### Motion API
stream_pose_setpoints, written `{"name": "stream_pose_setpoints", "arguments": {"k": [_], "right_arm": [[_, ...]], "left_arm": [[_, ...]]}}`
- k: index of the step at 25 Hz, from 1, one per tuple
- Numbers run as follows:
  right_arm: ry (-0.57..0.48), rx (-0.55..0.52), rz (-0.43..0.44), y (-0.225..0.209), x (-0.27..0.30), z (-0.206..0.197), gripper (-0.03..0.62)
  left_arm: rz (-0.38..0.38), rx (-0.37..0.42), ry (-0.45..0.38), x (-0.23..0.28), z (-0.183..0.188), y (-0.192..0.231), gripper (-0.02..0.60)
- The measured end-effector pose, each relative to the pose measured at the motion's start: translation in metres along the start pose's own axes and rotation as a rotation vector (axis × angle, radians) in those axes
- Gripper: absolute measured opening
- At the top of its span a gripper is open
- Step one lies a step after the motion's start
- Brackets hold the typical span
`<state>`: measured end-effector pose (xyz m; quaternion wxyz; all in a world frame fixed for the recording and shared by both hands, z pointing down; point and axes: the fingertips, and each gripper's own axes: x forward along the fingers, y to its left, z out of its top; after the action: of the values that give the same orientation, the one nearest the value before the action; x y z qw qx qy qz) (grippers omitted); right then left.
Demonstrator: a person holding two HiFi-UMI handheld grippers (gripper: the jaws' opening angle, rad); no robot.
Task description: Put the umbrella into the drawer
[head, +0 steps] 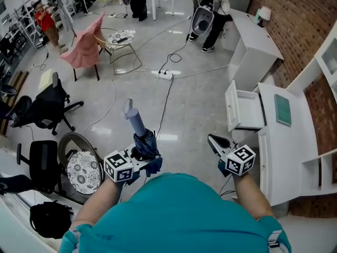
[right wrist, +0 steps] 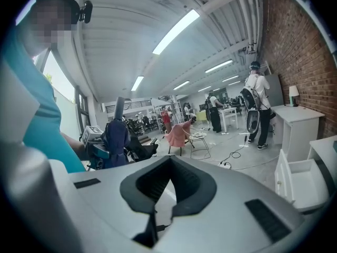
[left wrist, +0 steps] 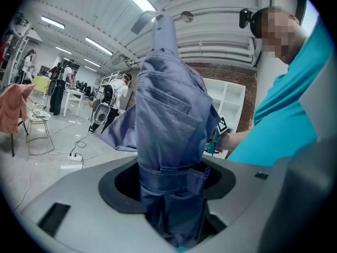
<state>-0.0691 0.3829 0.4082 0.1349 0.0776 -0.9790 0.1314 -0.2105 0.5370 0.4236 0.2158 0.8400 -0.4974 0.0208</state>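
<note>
My left tool (head: 140,156) clamps folded umbrella (head: 138,126), upright. Right tool (head: 217,141) jaws together, empty. Drawer (head: 246,111) open, ahead-right of right tool. Carry-over and drop-in left.

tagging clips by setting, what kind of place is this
Likely an open lab or workshop space: metal shelving racks, black office chairs, and a power strip with cables trailing over the floor.
</note>
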Motion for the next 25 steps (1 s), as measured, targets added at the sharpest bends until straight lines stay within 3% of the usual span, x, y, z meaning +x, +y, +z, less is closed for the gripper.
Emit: {"name": "stream_pose_setpoints", "arguments": {"k": [12, 25], "right_arm": [[-0.040, 0.015, -0.024, -0.067, -0.048, 0.010, 0.021], [-0.034, 0.039, -0.079, -0.127, -0.092, -0.008, 0.021]], "left_arm": [[-0.038, 0.021, 0.000, 0.082, 0.040, -0.015, 0.272], [-0.097, -0.055, -0.032, 0.158, 0.061, -0.016, 0.273]]}}
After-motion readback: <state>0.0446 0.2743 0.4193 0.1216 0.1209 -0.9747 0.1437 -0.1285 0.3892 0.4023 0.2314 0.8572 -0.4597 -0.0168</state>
